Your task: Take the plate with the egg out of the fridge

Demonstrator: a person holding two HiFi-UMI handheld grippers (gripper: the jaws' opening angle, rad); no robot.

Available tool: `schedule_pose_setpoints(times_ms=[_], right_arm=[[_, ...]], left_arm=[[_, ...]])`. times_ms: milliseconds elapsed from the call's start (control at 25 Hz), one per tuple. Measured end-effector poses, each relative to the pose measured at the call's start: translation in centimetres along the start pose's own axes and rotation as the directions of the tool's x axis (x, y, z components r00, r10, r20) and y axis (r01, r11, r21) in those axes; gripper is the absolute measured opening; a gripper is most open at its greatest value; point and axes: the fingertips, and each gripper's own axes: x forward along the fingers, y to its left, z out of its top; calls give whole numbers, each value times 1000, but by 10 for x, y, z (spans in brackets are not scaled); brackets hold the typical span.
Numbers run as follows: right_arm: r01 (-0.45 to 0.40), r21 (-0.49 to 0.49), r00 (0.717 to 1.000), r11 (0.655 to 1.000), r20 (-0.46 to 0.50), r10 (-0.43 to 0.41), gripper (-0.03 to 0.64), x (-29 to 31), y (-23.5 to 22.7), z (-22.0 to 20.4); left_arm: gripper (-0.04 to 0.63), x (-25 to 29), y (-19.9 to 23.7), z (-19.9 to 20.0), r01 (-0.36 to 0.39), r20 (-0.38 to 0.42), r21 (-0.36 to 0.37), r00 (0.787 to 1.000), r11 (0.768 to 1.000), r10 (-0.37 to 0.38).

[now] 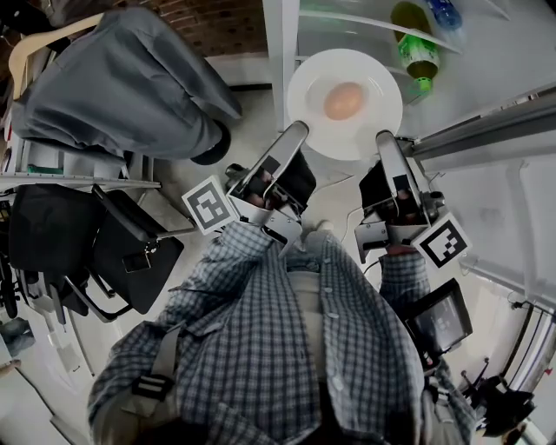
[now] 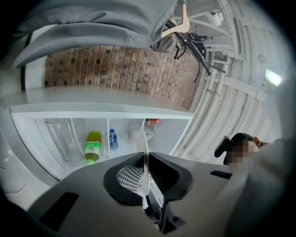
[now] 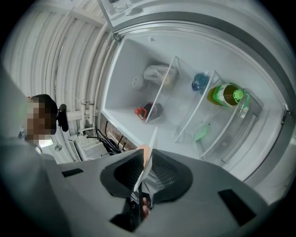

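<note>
The plate (image 1: 343, 143) is round, white and glossy with a shallow well. It is held level in the air in front of the open fridge (image 1: 282, 52), and I judge it already clear of the shelves. The egg (image 1: 343, 101), pale brown and matt, lies loose at the plate's centre, its longer axis running roughly across from one gripper toward the other. The left gripper (image 1: 298, 132) is clamped on the near-left rim of the plate and the right gripper (image 1: 385, 137) on the near-right rim. Each gripper view shows the thin rim edge-on, pinched between ribbed black pads. From either gripper the plate lies straight ahead along the jaws, so neither hand is the nearer one. The plate being round, it has no long axis to favour, and what the coming move turns on is keeping the two grips level with each other, since the smooth egg could roll on the glazed surface. Beyond the plate's far edge, inside the white plastic fridge, a green bottle (image 1: 415, 43) lies beside a blue bottle (image 1: 445, 13) behind clear dividers. Left of the plate hangs a grey jacket (image 1: 122, 83). On the plate's near side is the person's checked shirt (image 1: 287, 348).
</note>
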Motion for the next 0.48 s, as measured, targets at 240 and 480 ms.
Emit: schedule_pose_setpoints(times_ms=[240,480], right_arm=[[12,15,1000,1000,-11,-12,63,-9,-9,-10],[23,33,999,999,-38,-22,63,-15,-16,-23]], left_arm=[[41,-8,4,-6,-7,2,3,1000,1000,7],[41,-23,11,-12,-37,6,-10,999,999,37]])
